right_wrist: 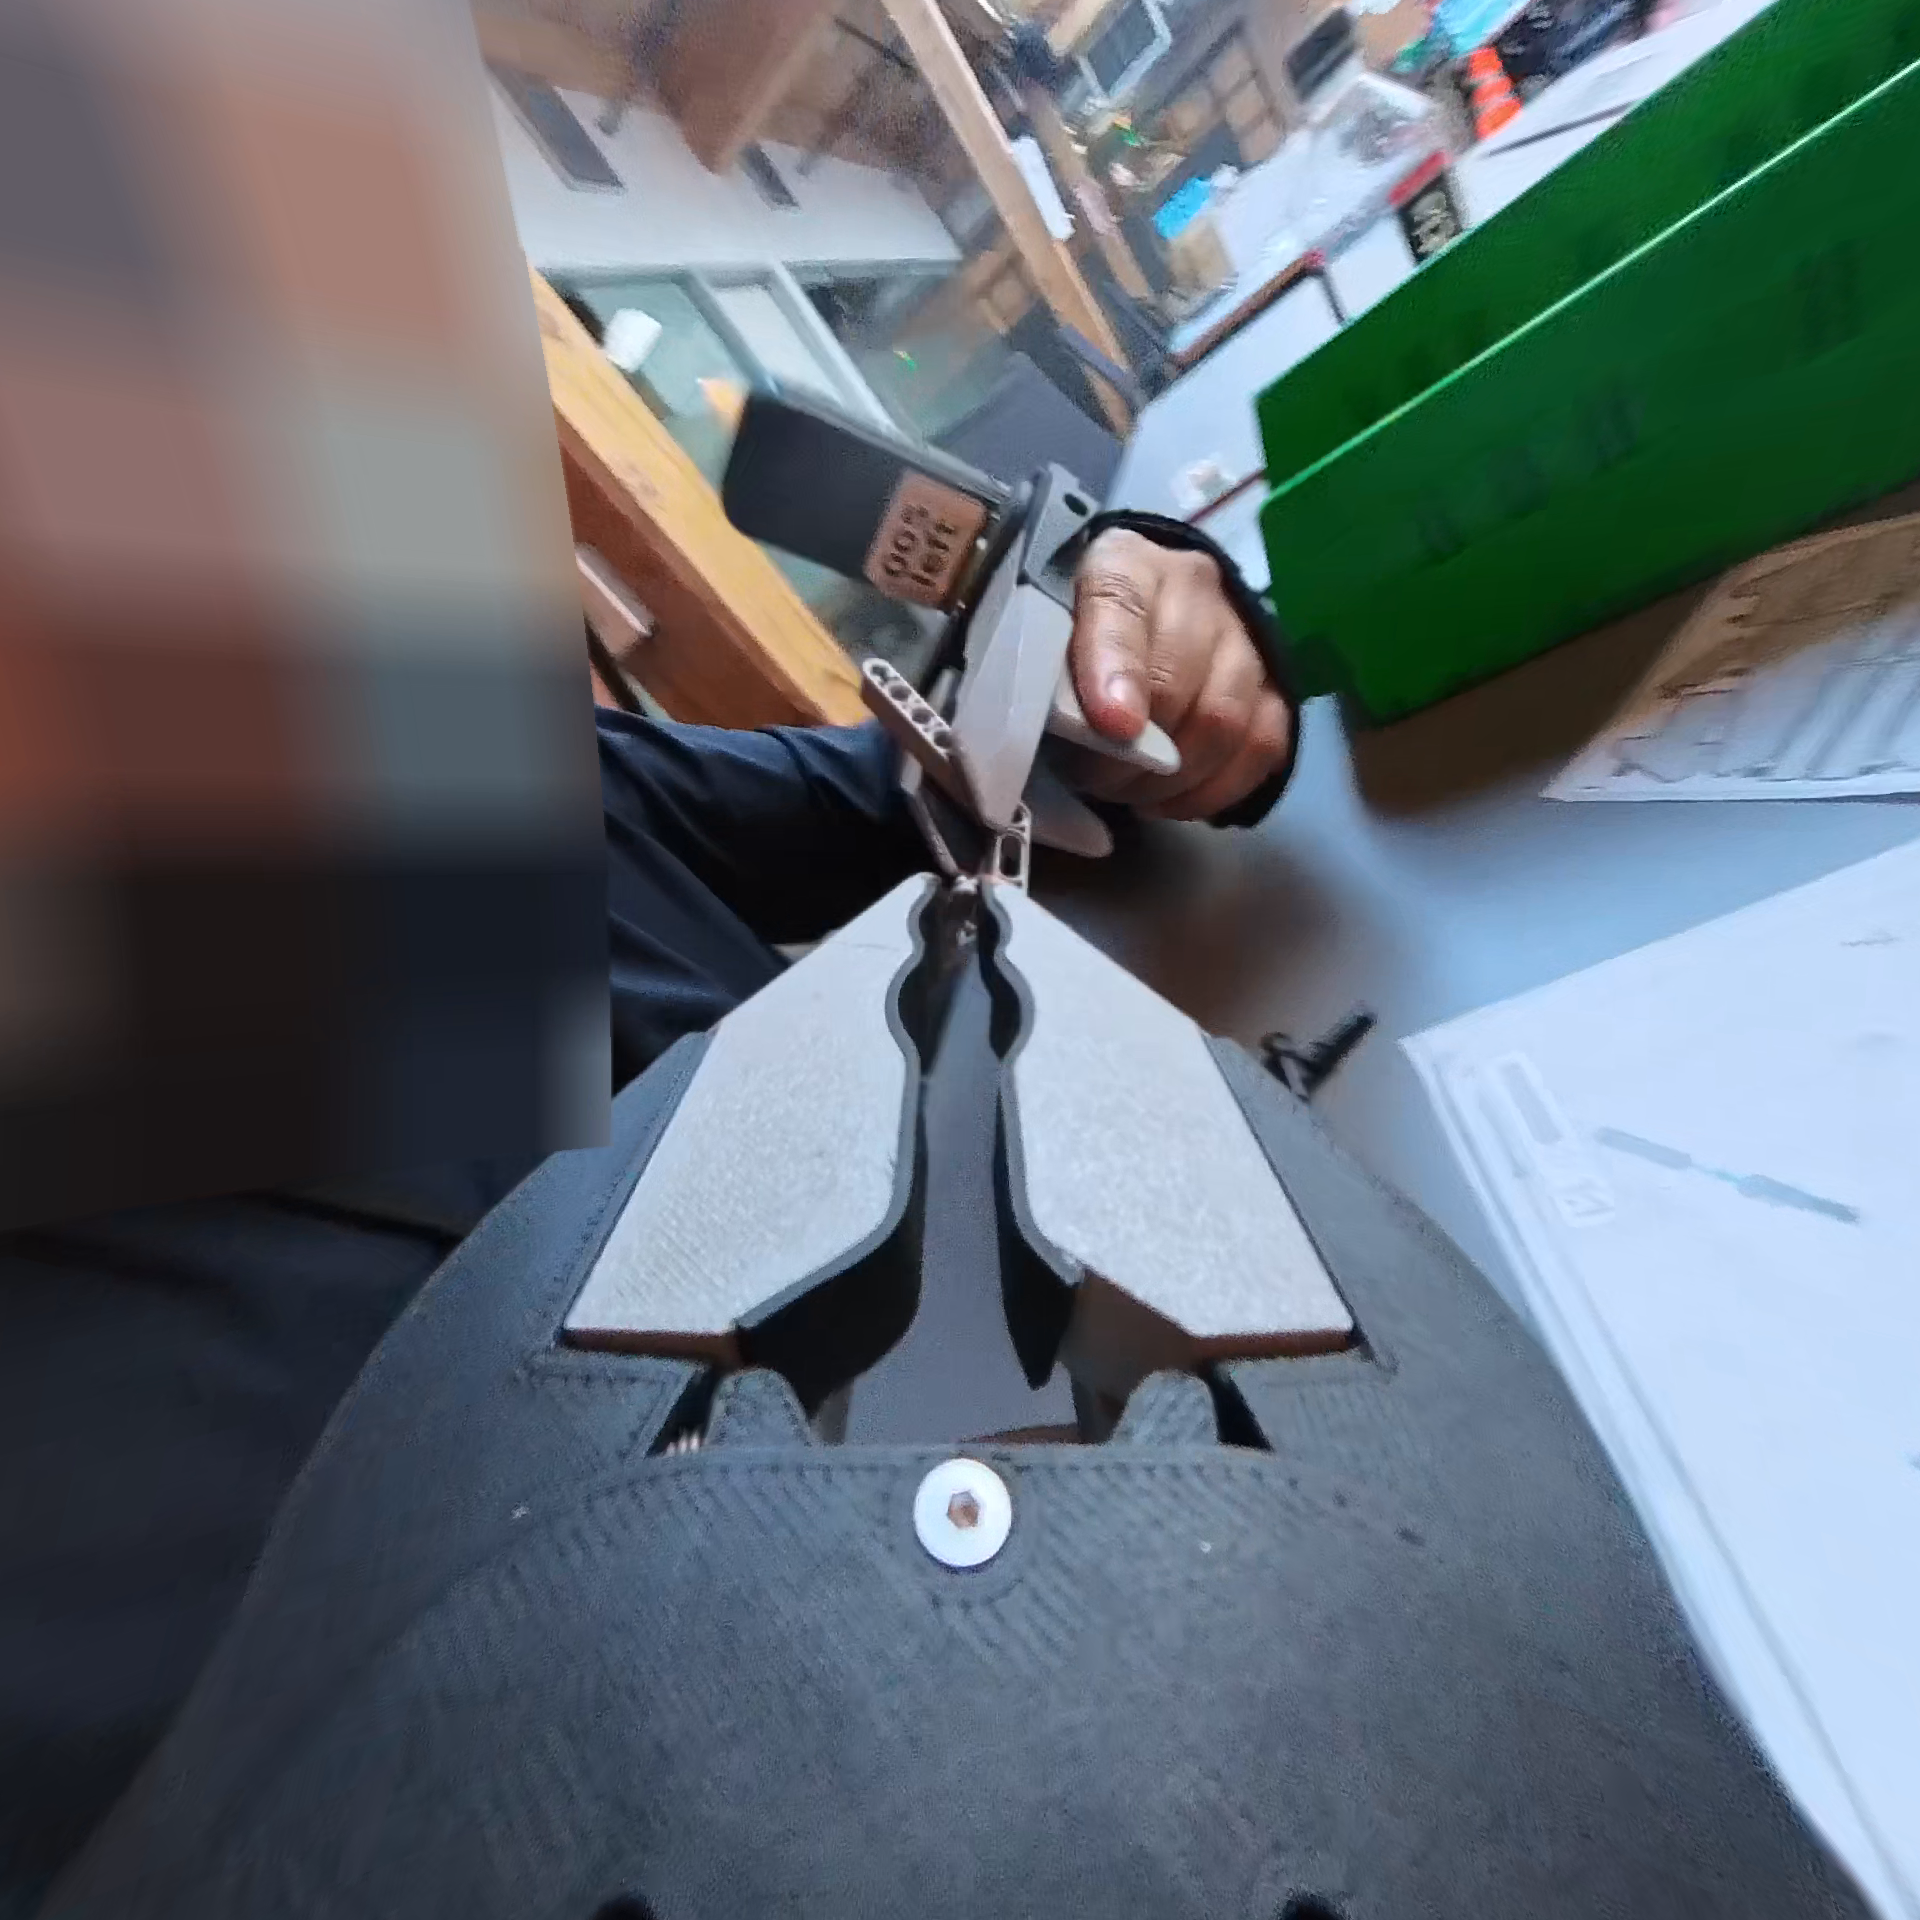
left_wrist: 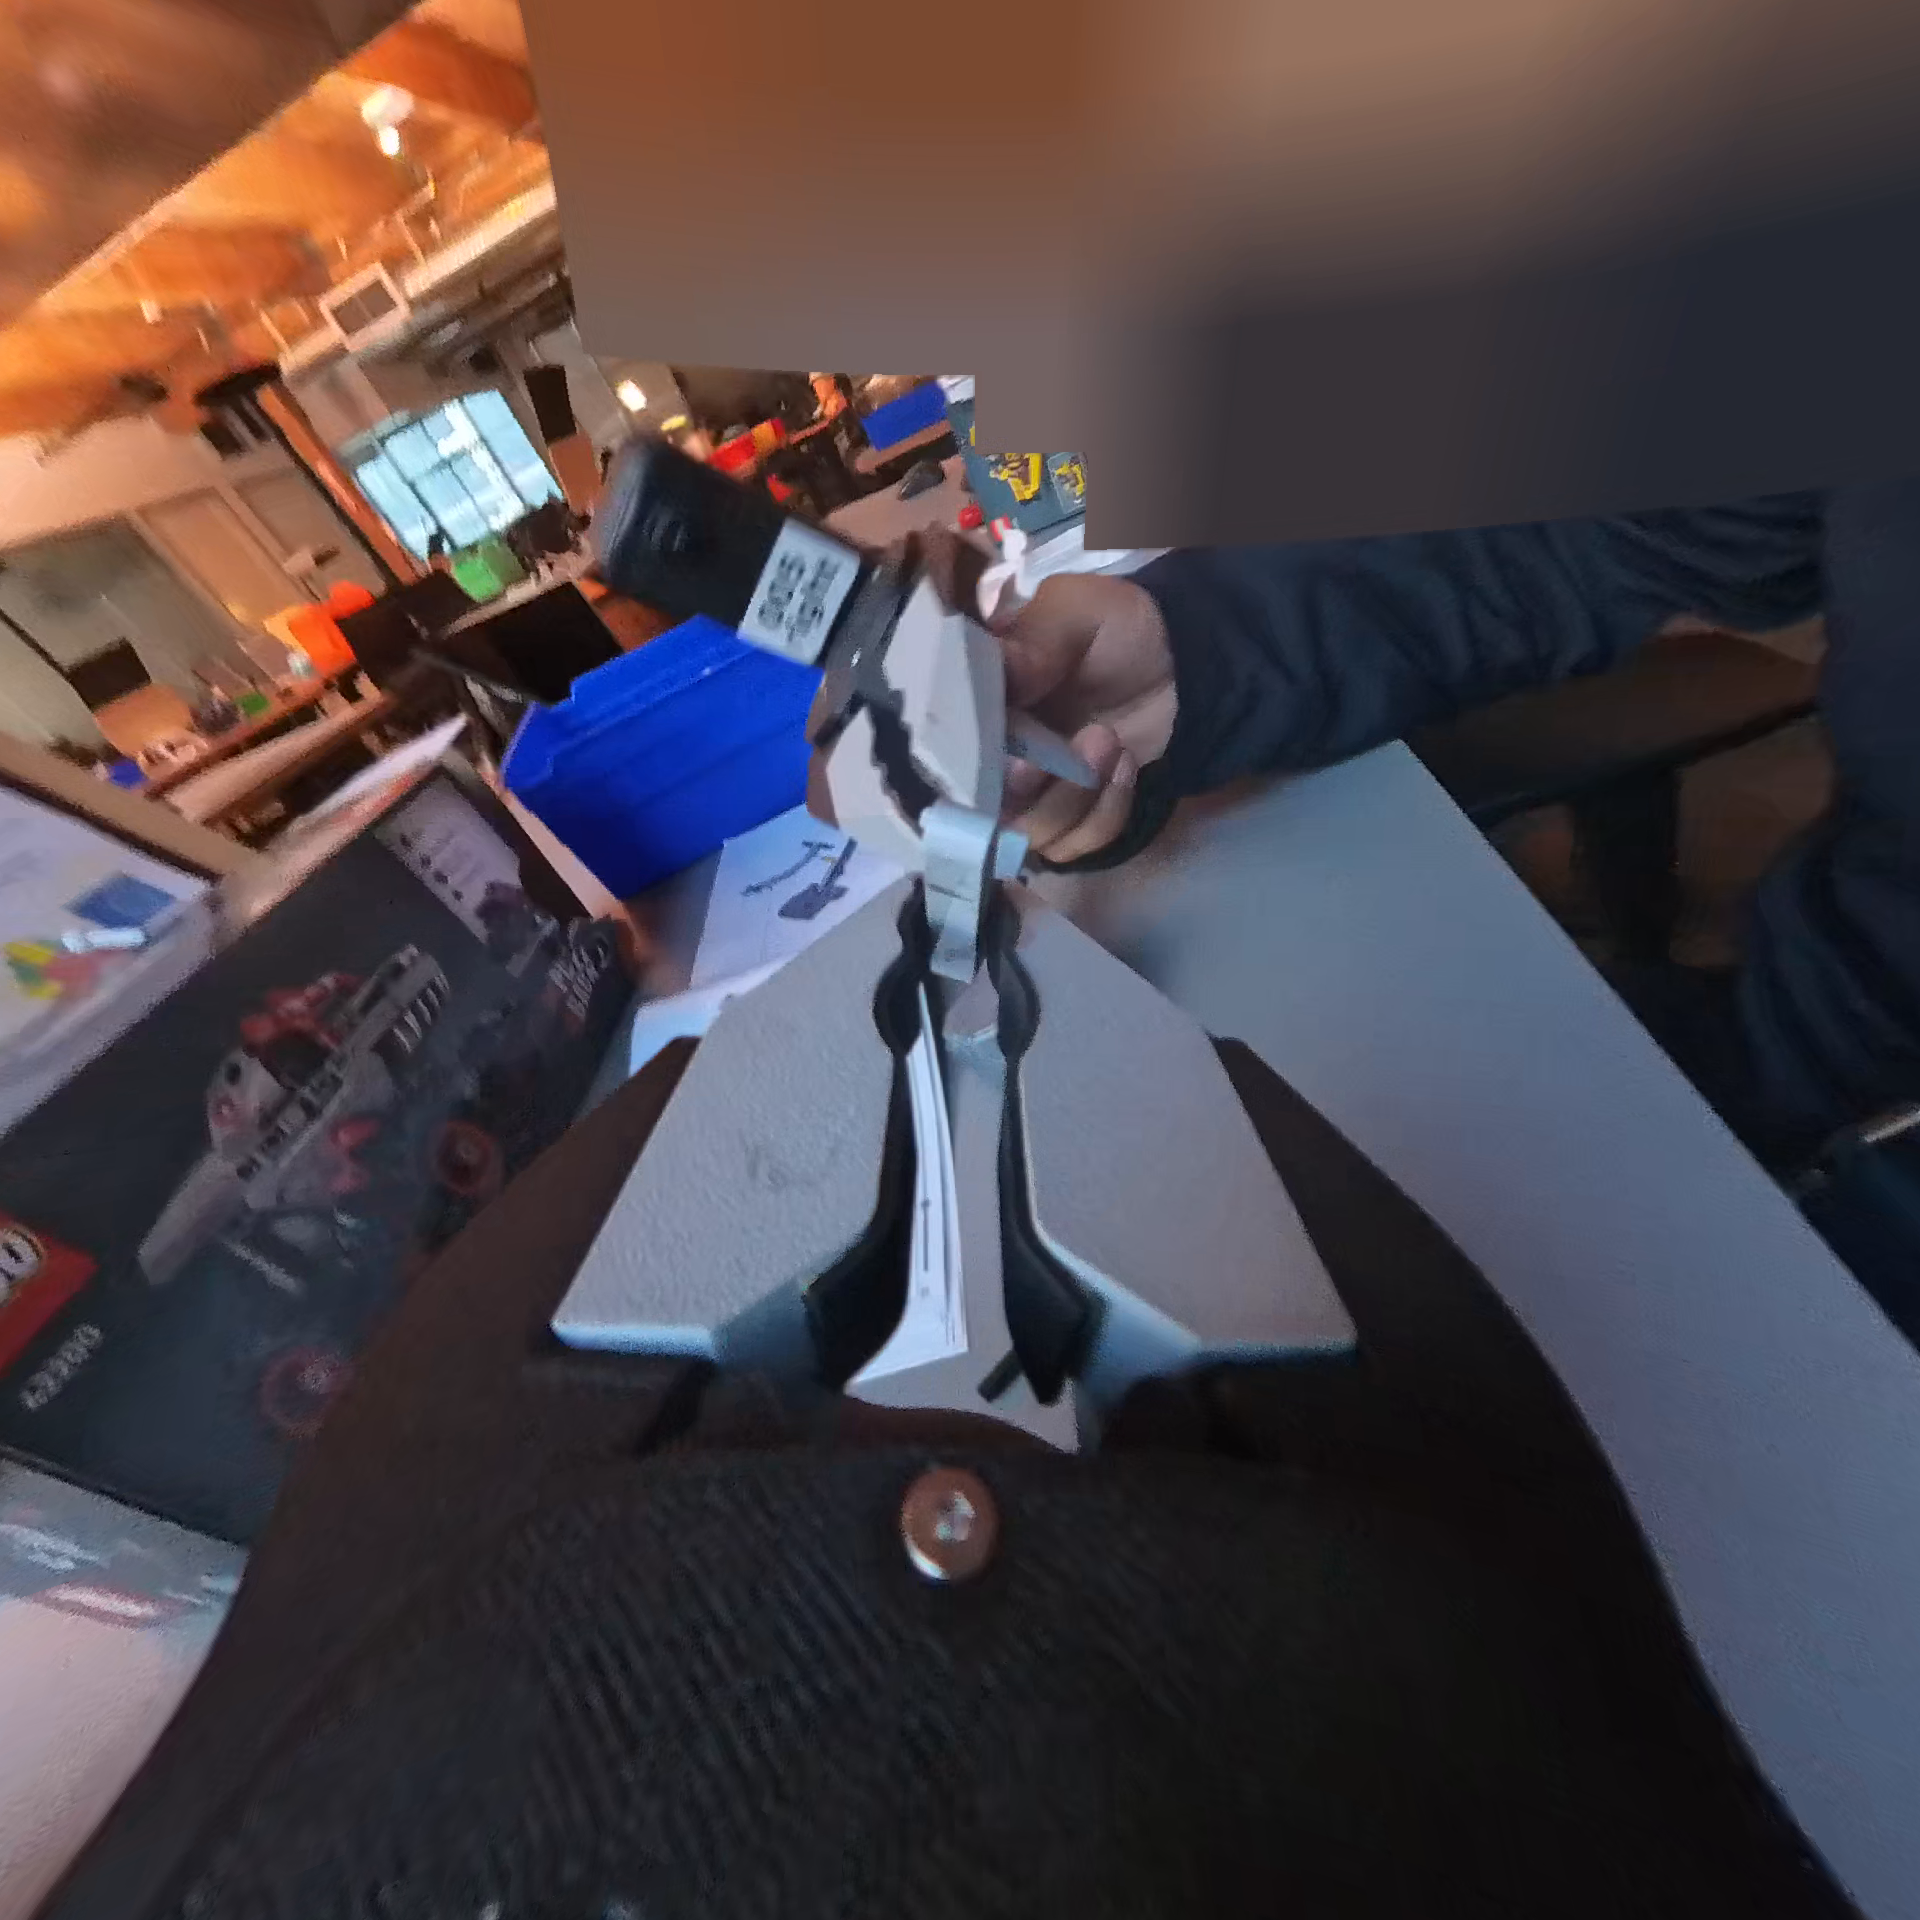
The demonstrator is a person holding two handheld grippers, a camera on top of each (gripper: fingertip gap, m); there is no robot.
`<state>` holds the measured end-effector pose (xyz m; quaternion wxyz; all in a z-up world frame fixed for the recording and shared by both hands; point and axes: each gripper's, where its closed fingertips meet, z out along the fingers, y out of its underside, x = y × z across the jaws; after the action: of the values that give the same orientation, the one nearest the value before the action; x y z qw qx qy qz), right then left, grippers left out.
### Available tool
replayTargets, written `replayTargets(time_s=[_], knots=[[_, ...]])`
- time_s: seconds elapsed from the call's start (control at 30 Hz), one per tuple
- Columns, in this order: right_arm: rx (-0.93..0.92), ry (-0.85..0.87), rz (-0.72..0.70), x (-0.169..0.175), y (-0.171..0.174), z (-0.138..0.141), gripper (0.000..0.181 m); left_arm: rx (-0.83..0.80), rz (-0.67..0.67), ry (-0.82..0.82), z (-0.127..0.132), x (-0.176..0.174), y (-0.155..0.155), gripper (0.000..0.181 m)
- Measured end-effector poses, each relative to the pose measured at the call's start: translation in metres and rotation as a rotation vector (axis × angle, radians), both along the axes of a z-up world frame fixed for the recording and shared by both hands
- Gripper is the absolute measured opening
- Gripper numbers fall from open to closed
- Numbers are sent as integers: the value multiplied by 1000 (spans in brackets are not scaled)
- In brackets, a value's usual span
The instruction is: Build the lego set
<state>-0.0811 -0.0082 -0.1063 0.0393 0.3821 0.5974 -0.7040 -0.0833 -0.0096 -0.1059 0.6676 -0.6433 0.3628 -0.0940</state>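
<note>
In the left wrist view my left gripper (left_wrist: 956, 940) is shut on a light grey Lego beam (left_wrist: 958, 894) that sticks out past its tips. The right wrist view shows the same beam (right_wrist: 914, 722), with a row of holes, lying along the left gripper's fingers (right_wrist: 1003, 686). My right gripper (right_wrist: 961, 904) is closed to a narrow gap on a small dark part (right_wrist: 954, 920), its tips touching the beam's lower end. It also shows in the left wrist view (left_wrist: 920, 727), held by a hand, tip to tip with the left gripper above the grey table (left_wrist: 1455, 1039).
A blue bin (left_wrist: 655, 748), the dark Lego box (left_wrist: 312, 1091) and an instruction sheet (left_wrist: 790, 883) lie to the left. Green bins (right_wrist: 1610, 416), an open instruction booklet (right_wrist: 1714, 1143) and a small black piece (right_wrist: 1320, 1049) lie on the right. A person sits close behind. The tips of both grippers are at nearly the same place. From either gripper's tips it is about 12 cm to the small black piece (right_wrist: 1320, 1049).
</note>
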Motion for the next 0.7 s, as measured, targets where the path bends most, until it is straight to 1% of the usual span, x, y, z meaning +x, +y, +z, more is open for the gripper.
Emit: replayTargets(time_s=[0.03, 0.07, 0.1, 0.13, 0.2, 0.3, 0.37, 0.43, 0.5, 0.7], knots=[[104, 22, -57, -4, 4, -6, 7, -34, 16, -20, -3, -3, 3, 8], [227, 48, -127, -9, 11, -13, 14, -77, 22, -30, -8, -4, 6, 8], [348, 79, -182, -12, 16, -20, 28, -113, 43, -44, -12, -6, 9, 7], [456, 114, -218, -14, 18, -24, 39, -141, 77, -59, -15, -10, 14, 7], [625, 177, -272, -17, 19, -31, 45, -201, 143, -87, -21, -16, 22, 7], [829, 226, -356, -24, 28, -42, 45, -227, 230, -84, -26, -27, 30, 8], [893, 238, -389, -27, 32, -46, 40, -227, 250, -68, -29, -29, 31, 8], [930, 238, -422, -31, 36, -48, 45, -231, 253, -54, -32, -29, 32, 8], [962, 240, -421, -32, 36, -52, 50, -235, 255, -23, -36, -28, 32, 8], [1084, 276, -424, -34, 34, -60, 45, -231, 262, 33, -42, -25, 32, 8]])
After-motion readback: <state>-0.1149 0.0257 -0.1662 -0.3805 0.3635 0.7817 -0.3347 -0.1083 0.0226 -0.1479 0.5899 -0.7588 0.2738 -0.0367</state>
